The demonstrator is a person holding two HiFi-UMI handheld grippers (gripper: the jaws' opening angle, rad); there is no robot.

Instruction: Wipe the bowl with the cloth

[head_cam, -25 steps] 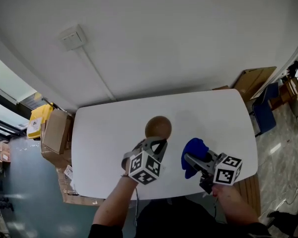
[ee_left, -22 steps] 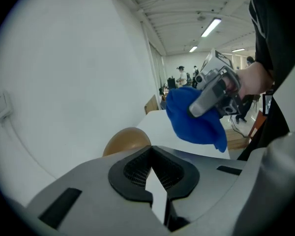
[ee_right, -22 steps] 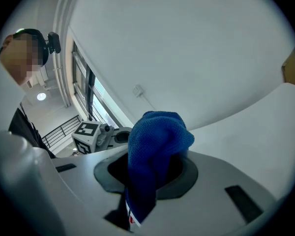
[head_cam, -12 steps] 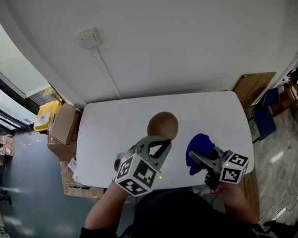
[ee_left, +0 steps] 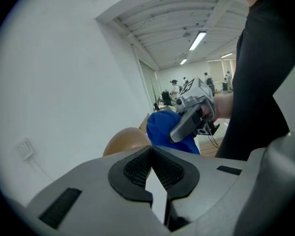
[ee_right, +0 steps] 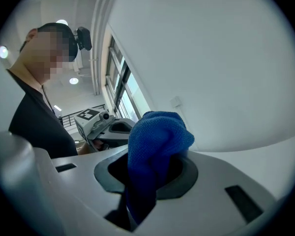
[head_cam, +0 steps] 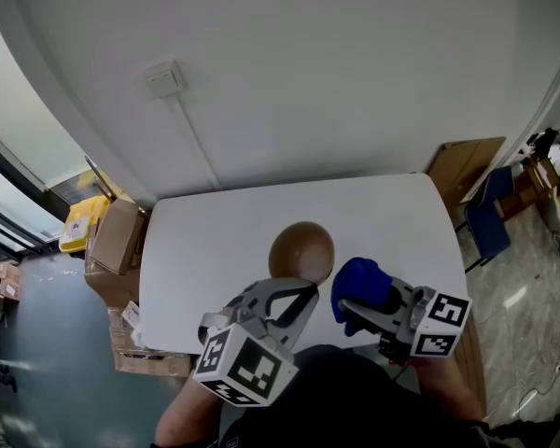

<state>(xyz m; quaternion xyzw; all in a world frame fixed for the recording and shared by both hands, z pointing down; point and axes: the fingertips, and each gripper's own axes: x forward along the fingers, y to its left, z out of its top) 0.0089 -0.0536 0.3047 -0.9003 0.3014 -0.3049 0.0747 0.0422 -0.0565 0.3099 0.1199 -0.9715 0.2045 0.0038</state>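
Note:
A brown bowl (head_cam: 301,248) hangs over the white table (head_cam: 205,241), its near rim at the tips of my left gripper (head_cam: 303,290), which is shut on it. In the left gripper view the jaws (ee_left: 151,149) meet, with the bowl (ee_left: 122,140) rounded just beyond them. My right gripper (head_cam: 347,302) is shut on a bunched blue cloth (head_cam: 359,281), close to the bowl's right side but apart from it. The cloth (ee_right: 155,139) bulges out between the right gripper's jaws (ee_right: 148,173). How the rim sits between the left pads is hidden.
Cardboard boxes (head_cam: 115,241) and a yellow container (head_cam: 77,224) stand on the floor left of the table. More cardboard (head_cam: 462,168) and a blue object (head_cam: 490,224) are at its right. A white wall with a socket (head_cam: 163,78) runs behind the table.
Both grippers have risen toward the head camera. The bowl came up with the left one and looks larger. The blue cloth has shifted left, closer to the bowl.

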